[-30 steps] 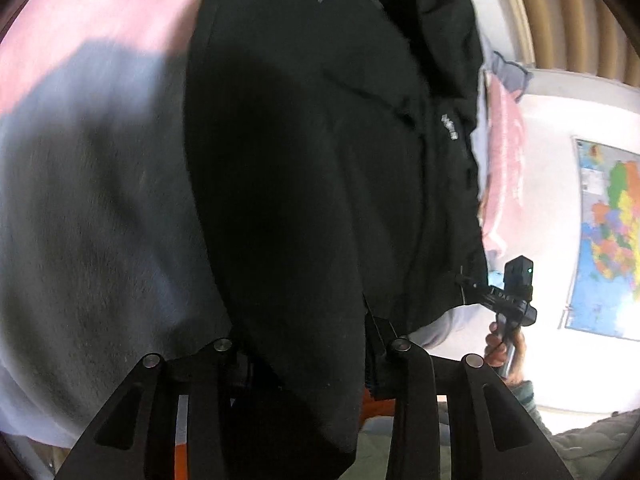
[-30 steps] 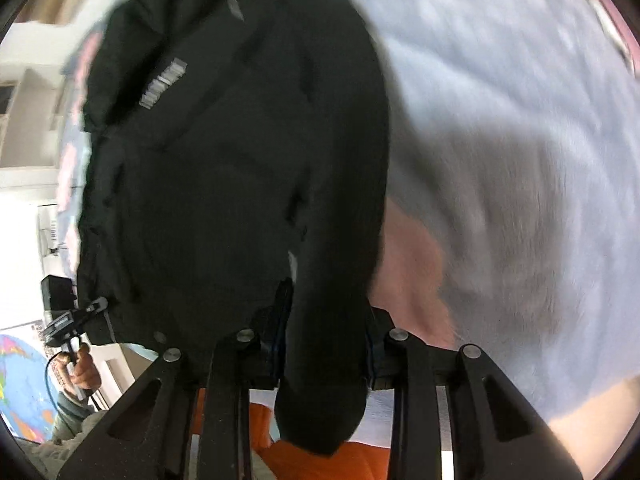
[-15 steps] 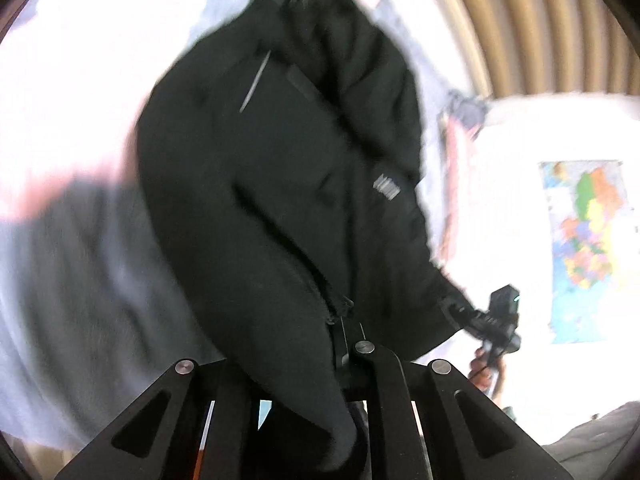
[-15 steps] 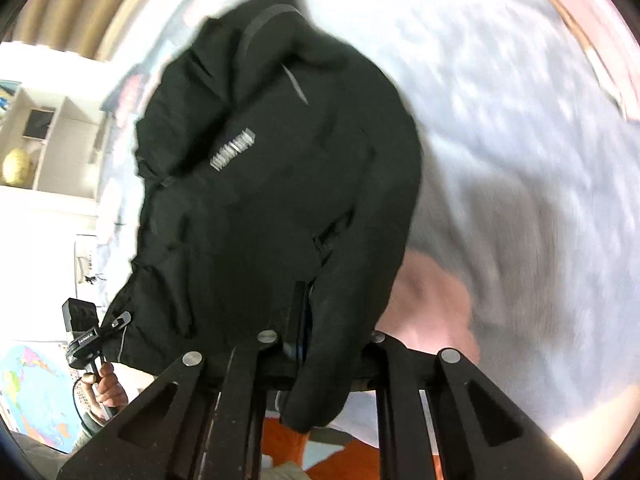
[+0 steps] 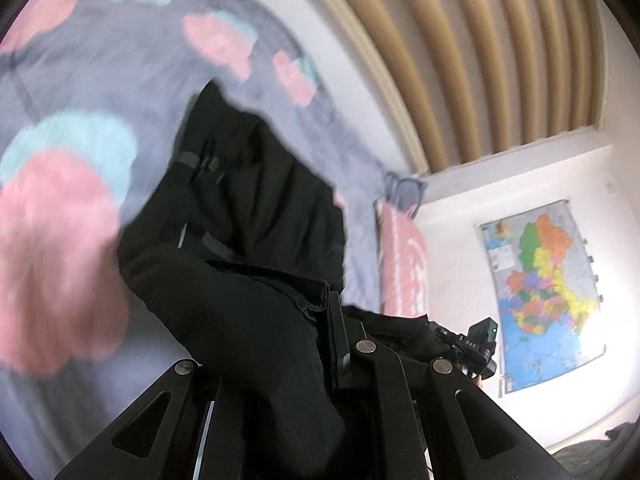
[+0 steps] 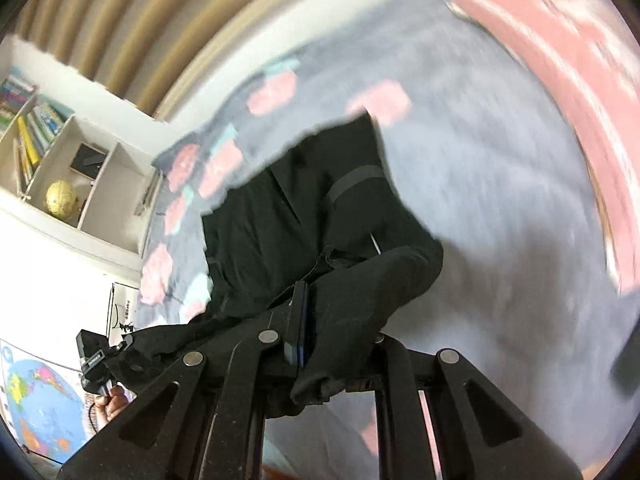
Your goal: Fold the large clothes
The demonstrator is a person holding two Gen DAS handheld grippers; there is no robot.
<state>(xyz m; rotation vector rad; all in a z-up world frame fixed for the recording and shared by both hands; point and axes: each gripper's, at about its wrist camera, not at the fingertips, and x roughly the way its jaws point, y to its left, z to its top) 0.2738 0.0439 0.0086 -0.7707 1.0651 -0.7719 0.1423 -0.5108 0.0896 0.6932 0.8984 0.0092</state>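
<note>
A large black jacket [image 5: 256, 216] hangs between both grippers above a bed, its far end trailing toward the blanket. My left gripper [image 5: 316, 316] is shut on one corner of its hem, and black cloth drapes over the left finger. In the right wrist view the same jacket [image 6: 304, 208] stretches away from my right gripper [image 6: 316, 320], which is shut on the other hem corner. Each view shows the opposite gripper at the edge: the right gripper [image 5: 476, 344] in the left view, the left gripper [image 6: 96, 356] with a hand under it in the right view.
A grey blanket [image 5: 100, 92] with pink and blue blotches covers the bed, also seen in the right wrist view as the grey blanket [image 6: 500, 200]. A pink pillow [image 5: 404, 264] lies at the bed's side. A wall map [image 5: 540, 292], slatted headboard [image 5: 460, 60] and bookshelf [image 6: 52, 152] stand around.
Both grippers closed on the jacket hem and rose, lifting it off the bed. The views tilted up, so the headboard, wall and shelf came into sight.
</note>
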